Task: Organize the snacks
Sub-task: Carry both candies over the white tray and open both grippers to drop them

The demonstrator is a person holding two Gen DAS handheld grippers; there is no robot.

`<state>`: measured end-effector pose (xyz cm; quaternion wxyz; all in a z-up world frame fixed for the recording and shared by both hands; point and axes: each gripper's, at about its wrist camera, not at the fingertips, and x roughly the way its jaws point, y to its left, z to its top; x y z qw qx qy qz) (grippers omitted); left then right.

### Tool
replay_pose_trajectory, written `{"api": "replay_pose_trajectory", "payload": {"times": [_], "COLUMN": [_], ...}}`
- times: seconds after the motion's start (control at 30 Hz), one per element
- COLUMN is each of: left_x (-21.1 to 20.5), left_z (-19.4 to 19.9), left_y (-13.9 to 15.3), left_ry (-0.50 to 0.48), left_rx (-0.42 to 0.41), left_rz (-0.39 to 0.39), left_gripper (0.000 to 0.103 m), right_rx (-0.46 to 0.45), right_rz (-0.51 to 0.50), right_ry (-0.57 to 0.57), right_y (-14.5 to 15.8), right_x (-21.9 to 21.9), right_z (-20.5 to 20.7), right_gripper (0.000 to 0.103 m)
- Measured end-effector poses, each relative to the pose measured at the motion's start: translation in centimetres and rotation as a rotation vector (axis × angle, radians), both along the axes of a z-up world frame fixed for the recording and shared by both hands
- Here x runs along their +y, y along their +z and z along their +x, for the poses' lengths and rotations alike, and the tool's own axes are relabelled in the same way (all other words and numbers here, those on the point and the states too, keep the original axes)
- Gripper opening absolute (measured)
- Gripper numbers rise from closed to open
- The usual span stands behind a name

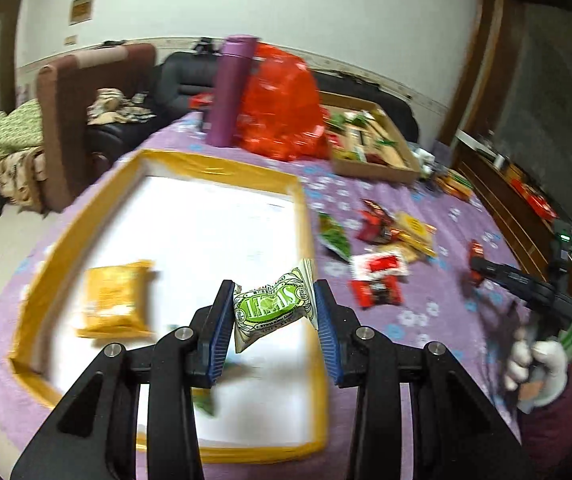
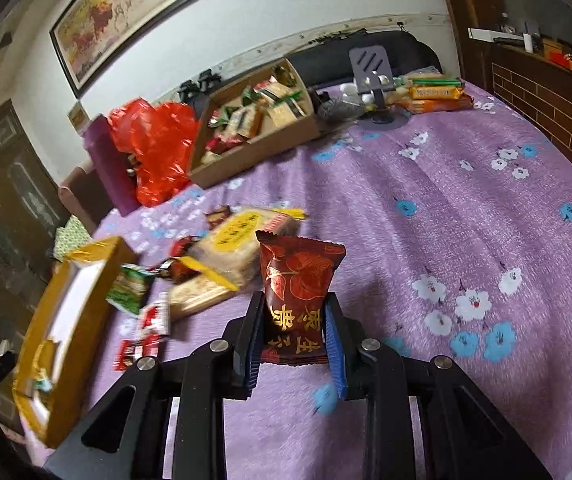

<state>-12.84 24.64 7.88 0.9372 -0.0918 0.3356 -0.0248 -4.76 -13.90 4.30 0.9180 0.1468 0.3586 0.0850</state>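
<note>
Both crinkly foil packets, green snack (image 1: 273, 309) and maroon snack (image 2: 296, 300), sit pinched.

The setting is a home living room, identified by a gilt-framed horse painting (image 2: 142, 12) on the white wall, a black leather sofa (image 1: 174, 80) behind a table under a purple flower-printed cloth (image 2: 465, 208), and a dark wooden cabinet (image 2: 2, 184).
</note>
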Motion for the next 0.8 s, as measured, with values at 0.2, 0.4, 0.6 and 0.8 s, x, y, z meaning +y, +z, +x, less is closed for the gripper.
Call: {"api": "replay_pose_trajectory", "payload": {"times": [0.2,0.4,0.6,0.8], "left_x": [3.2,6.1,8.2,8.7], "left_z": [-0.4,-0.5,0.1,-0.7], "left_y": [-0.7,-1.5,-2.0,-1.0], "left_ry": [0.069,0.129,0.169,0.153], "left_rx": [0.001,0.021,0.046,-0.009], "left_rz": [0.001,-0.01,-0.072,-0.121], "left_gripper": [0.037,0.037,0.038,0.05], "right_rx": [-0.034,-0.025,0.016,0.038], "right_rz": [-0.024,-0.012,0.003,-0.008], "right_ry": [0.132,0.271,0.387,0.491], "right_y": [3.2,4.5,4.5,4.7], "right_x": [4.8,10.7,15.9,20.9], "right_z": [-2.0,-3.0,-2.9,-2.3], "right_gripper": [0.029,0.029,0.029,0.029]}}
